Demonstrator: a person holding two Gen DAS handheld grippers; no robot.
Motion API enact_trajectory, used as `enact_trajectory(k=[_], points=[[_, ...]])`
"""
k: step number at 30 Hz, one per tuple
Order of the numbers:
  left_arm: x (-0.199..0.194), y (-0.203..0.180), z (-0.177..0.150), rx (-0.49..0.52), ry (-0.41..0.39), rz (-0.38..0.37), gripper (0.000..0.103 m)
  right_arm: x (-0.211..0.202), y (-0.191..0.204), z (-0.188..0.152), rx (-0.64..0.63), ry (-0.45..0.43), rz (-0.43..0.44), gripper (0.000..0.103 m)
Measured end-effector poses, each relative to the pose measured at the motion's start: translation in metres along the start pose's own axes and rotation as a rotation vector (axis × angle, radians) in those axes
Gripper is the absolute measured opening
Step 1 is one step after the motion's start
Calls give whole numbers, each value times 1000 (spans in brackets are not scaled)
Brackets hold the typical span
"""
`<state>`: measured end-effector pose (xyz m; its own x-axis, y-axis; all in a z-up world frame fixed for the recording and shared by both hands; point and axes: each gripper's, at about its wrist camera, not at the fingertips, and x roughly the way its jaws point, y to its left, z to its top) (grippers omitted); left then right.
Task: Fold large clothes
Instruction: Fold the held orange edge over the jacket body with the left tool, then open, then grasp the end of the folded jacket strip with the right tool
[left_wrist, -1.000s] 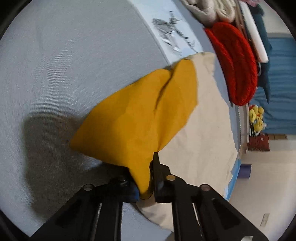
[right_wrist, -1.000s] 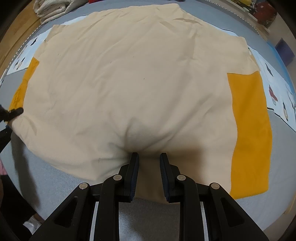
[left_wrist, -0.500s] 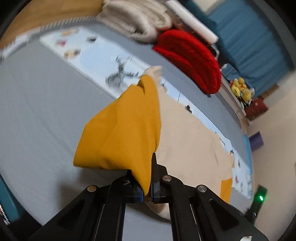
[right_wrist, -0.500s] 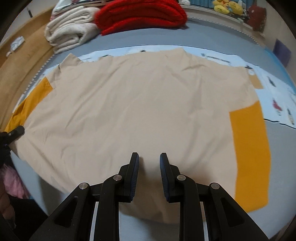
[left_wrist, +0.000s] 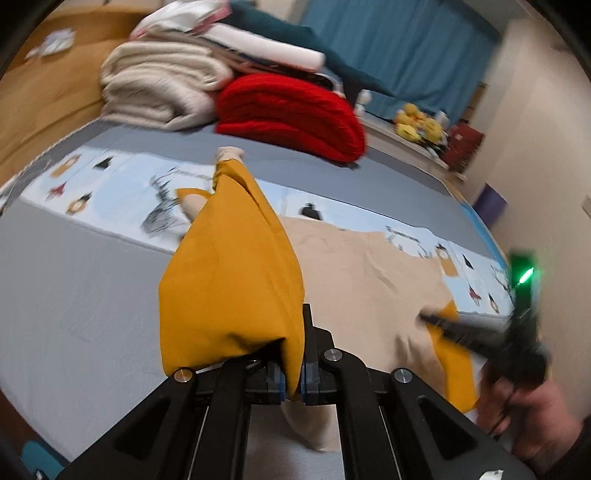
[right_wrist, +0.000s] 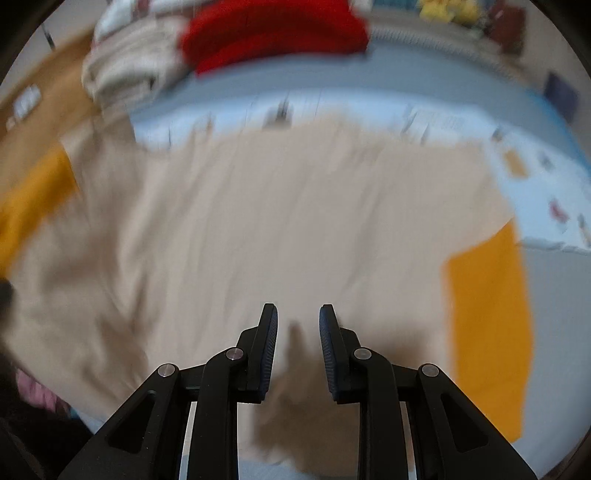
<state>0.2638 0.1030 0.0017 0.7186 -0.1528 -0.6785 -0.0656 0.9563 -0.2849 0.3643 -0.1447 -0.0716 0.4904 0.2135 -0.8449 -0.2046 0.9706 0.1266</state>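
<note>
step: fold sleeve in | left tongs (left_wrist: 291, 373): clamped on yellow sleeve (left_wrist: 229, 288), lifted | right tongs (right_wrist: 297, 354): apart, over shirt hem | tan shirt (right_wrist: 277, 229): flat on bed (left_wrist: 81, 295), near front edge | tip: carry sleeve across slowly, lay it smooth

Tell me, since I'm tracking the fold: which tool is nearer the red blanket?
Left. The left tool holds the mustard sleeve toward the red blanket; the right tool sits farther back.

Beige shirt (right_wrist: 258, 221) (mustard sleeves (left_wrist: 229, 280)), red knit (left_wrist: 291, 114), grey bed (left_wrist: 74, 295).
</note>
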Motion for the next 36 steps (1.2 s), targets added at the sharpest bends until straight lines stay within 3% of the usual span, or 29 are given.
enact_trajectory(k=[3, 4, 7, 12, 16, 22, 24, 26, 30, 33, 36], points=[[5, -27, -2, 61, -4, -32, 3, -47, -28, 12, -39, -152, -30, 30], [9, -38, -3, 86, -5, -44, 3, -58, -34, 16, -45, -181, -49, 36], [18, -71, -8, 158, -4, -77, 3, -86, -68, 11, -20, -232, -97, 40], [39, -126, -25, 264, 33, -144, 2, -113, -128, 0, 131, -232, -98, 40], [58, -176, -50, 377, 96, -233, 2, -125, -153, -8, 111, -240, -144, 40], [93, -226, -99, 532, 295, -351, 6, -135, -174, -22, 106, -232, -131, 40], [97, -226, -103, 534, 334, -344, 19, -135, -178, -22, 119, -226, -107, 40], [92, -217, -94, 471, 362, -374, 29, -134, -179, -22, 128, -223, -88, 40], [60, -192, -63, 371, 286, -406, 46, -133, -174, -20, 146, -230, -35, 49], [36, -169, -47, 334, 228, -366, 47, -130, -166, -20, 173, -234, 9, 51], [20, -147, -34, 328, 198, -266, 47, -126, -158, -20, 191, -230, 40, 52]])
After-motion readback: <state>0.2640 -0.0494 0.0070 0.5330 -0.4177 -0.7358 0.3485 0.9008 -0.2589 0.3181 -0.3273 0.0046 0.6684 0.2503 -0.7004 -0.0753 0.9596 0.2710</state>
